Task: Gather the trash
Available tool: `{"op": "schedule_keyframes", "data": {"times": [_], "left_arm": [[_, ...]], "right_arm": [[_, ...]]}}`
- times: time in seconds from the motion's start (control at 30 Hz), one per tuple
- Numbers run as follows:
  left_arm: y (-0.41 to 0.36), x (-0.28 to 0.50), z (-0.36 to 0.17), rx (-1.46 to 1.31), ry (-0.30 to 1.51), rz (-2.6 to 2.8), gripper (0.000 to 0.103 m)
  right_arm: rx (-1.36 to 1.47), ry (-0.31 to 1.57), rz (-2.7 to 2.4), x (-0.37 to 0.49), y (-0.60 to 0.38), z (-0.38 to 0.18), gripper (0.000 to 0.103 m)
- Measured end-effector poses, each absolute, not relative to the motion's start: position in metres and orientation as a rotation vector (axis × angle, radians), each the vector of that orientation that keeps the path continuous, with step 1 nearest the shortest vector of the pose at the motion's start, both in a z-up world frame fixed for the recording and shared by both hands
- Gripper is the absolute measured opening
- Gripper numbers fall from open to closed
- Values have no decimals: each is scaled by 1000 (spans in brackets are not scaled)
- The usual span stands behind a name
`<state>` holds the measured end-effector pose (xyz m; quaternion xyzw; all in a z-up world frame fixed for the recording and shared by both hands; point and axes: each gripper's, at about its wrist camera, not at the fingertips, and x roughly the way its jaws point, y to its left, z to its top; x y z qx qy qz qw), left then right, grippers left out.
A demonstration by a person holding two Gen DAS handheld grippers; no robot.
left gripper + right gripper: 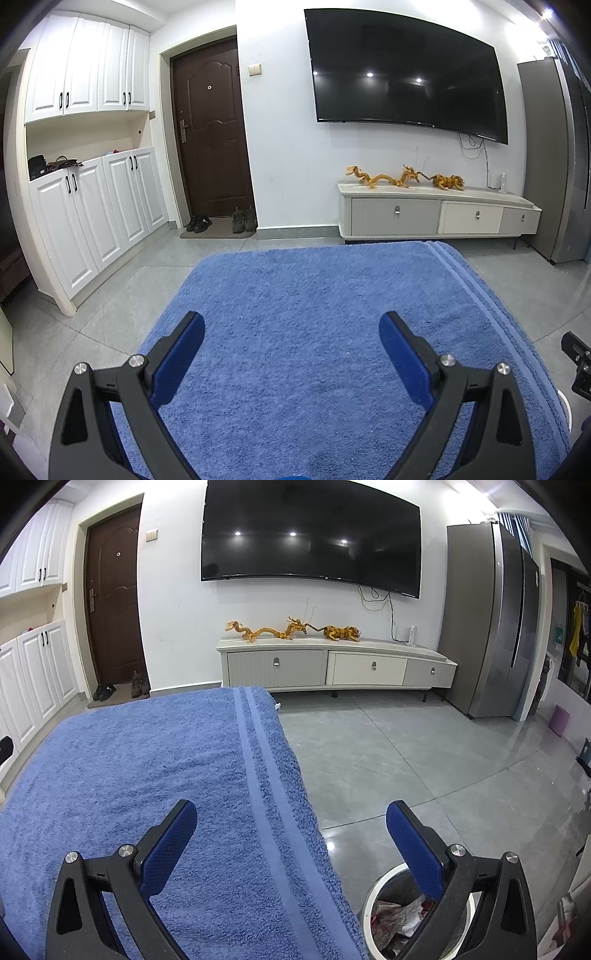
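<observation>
My left gripper is open and empty, held above a blue towel that covers the table. No trash lies on the towel. My right gripper is open and empty, over the towel's right edge. Its right finger hangs above a white-rimmed trash bin on the floor, which holds crumpled wrappers. A part of the right gripper shows at the right edge of the left wrist view.
A white TV cabinet with golden dragon figures stands under a wall TV. A grey fridge stands at the right, a brown door and white cupboards at the left. Grey tiled floor surrounds the table.
</observation>
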<state>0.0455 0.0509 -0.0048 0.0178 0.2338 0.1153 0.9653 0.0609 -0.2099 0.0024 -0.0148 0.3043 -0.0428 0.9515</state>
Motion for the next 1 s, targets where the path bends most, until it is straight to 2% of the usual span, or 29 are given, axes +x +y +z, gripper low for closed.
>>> {"op": "schedule_keyframes", "data": {"times": [1.0], "left_arm": [[46, 36, 1, 62, 441, 220, 96]], "right_arm": [[-50, 605, -76, 59, -201, 5, 103]]}}
